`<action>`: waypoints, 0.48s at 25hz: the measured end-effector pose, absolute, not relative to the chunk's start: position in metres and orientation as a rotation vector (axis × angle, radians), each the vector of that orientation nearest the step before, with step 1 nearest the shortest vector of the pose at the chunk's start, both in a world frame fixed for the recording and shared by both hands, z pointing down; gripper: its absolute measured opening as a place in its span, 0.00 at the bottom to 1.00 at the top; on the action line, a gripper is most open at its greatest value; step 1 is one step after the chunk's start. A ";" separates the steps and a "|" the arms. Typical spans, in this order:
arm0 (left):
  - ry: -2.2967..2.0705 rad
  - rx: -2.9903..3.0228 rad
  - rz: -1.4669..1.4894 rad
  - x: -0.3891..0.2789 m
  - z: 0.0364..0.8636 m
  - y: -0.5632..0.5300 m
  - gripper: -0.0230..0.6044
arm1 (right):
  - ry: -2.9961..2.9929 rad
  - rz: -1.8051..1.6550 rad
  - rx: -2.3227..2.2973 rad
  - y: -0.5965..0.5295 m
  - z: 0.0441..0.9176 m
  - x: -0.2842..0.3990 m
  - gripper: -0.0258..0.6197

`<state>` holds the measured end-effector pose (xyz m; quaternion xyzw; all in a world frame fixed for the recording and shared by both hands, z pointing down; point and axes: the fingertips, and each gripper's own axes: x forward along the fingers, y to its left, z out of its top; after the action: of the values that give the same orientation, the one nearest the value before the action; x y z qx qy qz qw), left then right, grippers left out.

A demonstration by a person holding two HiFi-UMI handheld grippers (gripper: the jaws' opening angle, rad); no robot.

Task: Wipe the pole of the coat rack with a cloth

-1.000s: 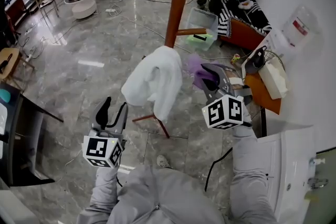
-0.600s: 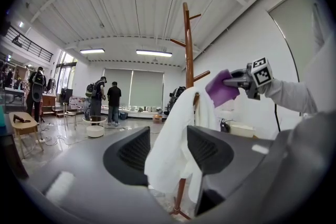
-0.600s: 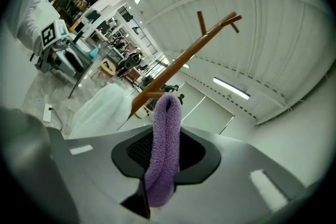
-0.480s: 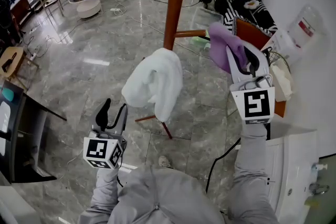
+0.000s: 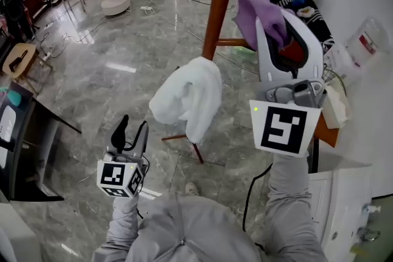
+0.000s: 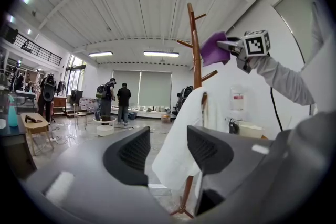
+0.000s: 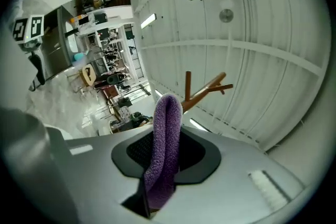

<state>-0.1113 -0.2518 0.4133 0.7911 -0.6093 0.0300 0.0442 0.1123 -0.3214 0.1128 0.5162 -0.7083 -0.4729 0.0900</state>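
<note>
The brown wooden coat rack pole (image 5: 216,9) rises at top centre, and a white garment (image 5: 189,94) hangs from one of its pegs. My right gripper (image 5: 274,30) is raised high just right of the pole, shut on a purple cloth (image 5: 255,2) that lies close beside the pole. The cloth (image 7: 164,147) stands folded between the jaws, with the pole's top (image 7: 188,87) beyond it. My left gripper (image 5: 129,131) hangs low at the left, open and holding nothing. Past its jaws are the pole (image 6: 196,44), the purple cloth (image 6: 212,49) and the white garment (image 6: 181,134).
Grey marble floor with cables. A white round tub (image 5: 115,4) and people stand at the back. A wooden chair (image 5: 18,58) and a dark cabinet (image 5: 24,150) are at the left. An orange table (image 5: 322,126) and a white cabinet (image 5: 344,205) are at the right.
My right gripper has risen from waist height to beside the upper pole, carrying the purple cloth. The left gripper and the white garment have stayed put.
</note>
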 end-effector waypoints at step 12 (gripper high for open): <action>-1.949 2.325 0.096 -0.142 0.416 -0.233 0.41 | -2.237 -1.191 1.316 -0.361 0.186 0.031 0.17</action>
<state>-0.1424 -0.2326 0.4163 0.7650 -0.6411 0.0316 0.0530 0.0306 -0.3614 0.1856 0.4562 -0.7753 -0.4129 0.1425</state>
